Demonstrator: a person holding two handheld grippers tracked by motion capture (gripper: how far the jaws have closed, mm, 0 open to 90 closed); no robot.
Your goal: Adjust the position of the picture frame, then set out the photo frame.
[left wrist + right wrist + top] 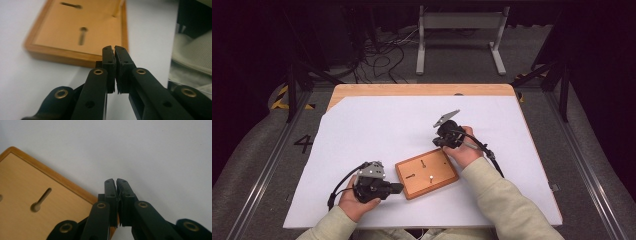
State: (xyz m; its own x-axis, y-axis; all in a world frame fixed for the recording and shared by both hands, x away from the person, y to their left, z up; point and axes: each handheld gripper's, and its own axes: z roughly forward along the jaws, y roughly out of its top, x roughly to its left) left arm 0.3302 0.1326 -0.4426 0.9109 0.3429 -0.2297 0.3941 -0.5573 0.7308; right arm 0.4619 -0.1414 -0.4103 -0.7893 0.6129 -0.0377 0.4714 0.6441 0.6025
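**Inspector:** Where is the board (pixel 426 173) lying from each gripper?

**Assessor:** It is lying between them on the white sheet (pixel 377 125). The left gripper (pixel 398 187) is pointing at its near-left edge, tips just beside the rim and not seen touching. The right gripper (pixel 438 143) is sitting at the far-right corner; in the right gripper view its tips (pixel 116 182) are hanging just past the rim, over bare sheet.

**Inspector:** Jaw state?

**Assessor:** Both pairs are standing together with nothing between them; the left gripper view shows that pair (pixel 114 49) closed and empty.

**Inspector:** Long axis?

**Assessor:** It is running slantwise, from the left gripper's side up toward the right one. Two keyhole slots (pixel 423 163) and a small white dot (pixel 431 176) are showing on its face (what the dot is, I cannot tell).

**Inspector:** Which is nearer?

**Assessor:** Both are close; I judge the right marginally nearer.

**Inspector:** Room?

**Assessor:** Open sheet is lying beyond the board on every side. The table's near edge is the closest limit, by the sleeves (pixel 504 200).
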